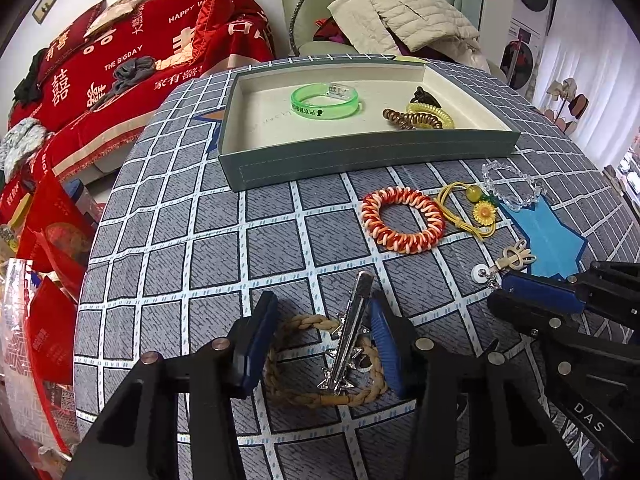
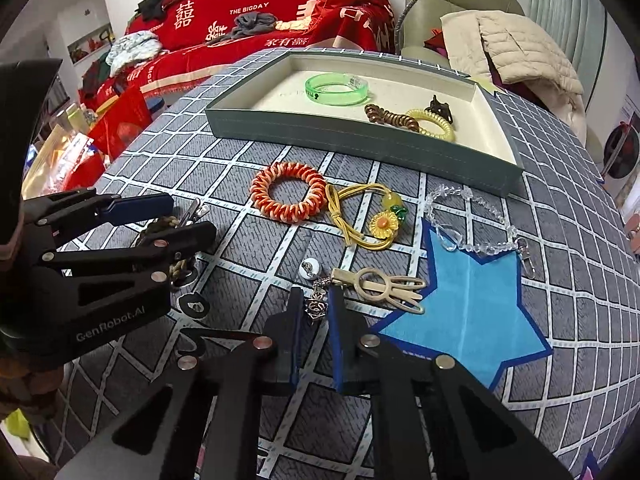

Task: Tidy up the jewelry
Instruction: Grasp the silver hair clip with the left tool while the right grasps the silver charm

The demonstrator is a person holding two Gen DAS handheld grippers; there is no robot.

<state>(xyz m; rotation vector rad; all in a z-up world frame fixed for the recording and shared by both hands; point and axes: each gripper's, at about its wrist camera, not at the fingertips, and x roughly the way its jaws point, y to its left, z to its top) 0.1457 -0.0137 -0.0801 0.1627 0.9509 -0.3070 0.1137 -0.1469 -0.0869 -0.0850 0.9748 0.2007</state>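
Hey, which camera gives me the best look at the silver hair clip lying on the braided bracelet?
The left wrist view. There the silver hair clip lies in full between the left gripper's fingers, on the braided bracelet. The right wrist view shows only its tip, the rest hidden behind that gripper.

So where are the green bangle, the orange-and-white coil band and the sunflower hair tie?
green bangle [image 1: 326, 101], left wrist view, on its front rim.
orange-and-white coil band [image 1: 402, 242], left wrist view, on its near arc.
sunflower hair tie [image 2: 385, 222], right wrist view, on the flower.
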